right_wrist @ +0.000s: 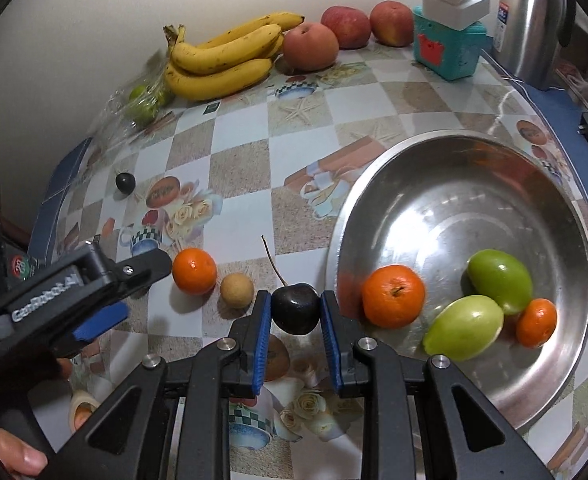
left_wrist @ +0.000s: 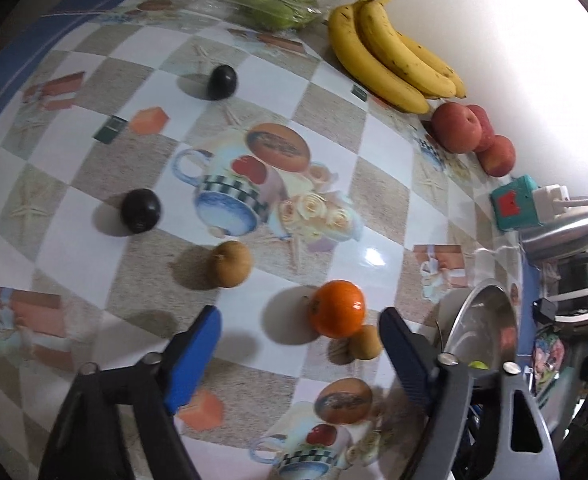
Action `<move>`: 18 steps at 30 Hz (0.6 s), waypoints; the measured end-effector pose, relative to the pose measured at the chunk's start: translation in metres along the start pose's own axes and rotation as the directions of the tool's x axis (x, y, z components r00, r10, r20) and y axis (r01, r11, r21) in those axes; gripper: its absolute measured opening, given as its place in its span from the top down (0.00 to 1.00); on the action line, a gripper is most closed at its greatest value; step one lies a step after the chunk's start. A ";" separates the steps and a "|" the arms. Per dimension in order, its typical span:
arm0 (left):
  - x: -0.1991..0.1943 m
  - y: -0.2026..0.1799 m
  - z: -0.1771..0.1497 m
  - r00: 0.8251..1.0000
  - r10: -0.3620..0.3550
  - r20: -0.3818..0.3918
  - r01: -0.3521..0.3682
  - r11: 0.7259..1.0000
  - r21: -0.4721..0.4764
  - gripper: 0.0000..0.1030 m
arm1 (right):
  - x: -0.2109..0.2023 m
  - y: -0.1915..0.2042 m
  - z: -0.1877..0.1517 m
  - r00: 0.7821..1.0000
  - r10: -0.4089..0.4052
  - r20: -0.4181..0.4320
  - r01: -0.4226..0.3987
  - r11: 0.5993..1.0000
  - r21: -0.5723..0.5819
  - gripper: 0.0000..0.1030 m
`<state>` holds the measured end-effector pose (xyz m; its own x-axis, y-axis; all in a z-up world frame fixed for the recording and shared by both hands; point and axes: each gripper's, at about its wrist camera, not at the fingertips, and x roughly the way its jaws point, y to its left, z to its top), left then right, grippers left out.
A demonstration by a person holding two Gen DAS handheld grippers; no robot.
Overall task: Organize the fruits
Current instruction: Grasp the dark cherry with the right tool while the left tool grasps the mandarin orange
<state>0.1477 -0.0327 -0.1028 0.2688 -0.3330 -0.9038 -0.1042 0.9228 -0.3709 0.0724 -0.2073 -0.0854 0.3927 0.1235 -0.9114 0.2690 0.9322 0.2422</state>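
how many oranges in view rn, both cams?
3. Two in the steel bowl: one orange near its left wall, a smaller orange at the right by the green fruits. One loose orange on the tablecloth, ahead of the left gripper.

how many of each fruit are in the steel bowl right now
oranges: 2
green fruits: 2
total in the bowl: 4
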 end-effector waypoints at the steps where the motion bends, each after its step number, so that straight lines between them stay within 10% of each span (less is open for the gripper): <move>1: 0.002 -0.002 0.000 1.000 -0.010 0.000 0.010 1.000 0.004 0.28 | 0.000 -0.001 0.000 1.000 0.001 0.000 -0.001 1.000 0.002 0.75; 18: 0.012 -0.017 -0.002 0.998 -0.061 0.008 0.060 0.997 0.054 0.70 | -0.004 -0.009 0.002 1.000 0.022 0.006 -0.022 0.999 0.030 0.75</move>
<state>0.1506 -0.0525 -0.1080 0.2823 -0.3866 -0.8780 -0.0362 0.9102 -0.4125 0.0700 -0.2168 -0.0830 0.4039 0.1416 -0.9038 0.2864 0.9187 0.2719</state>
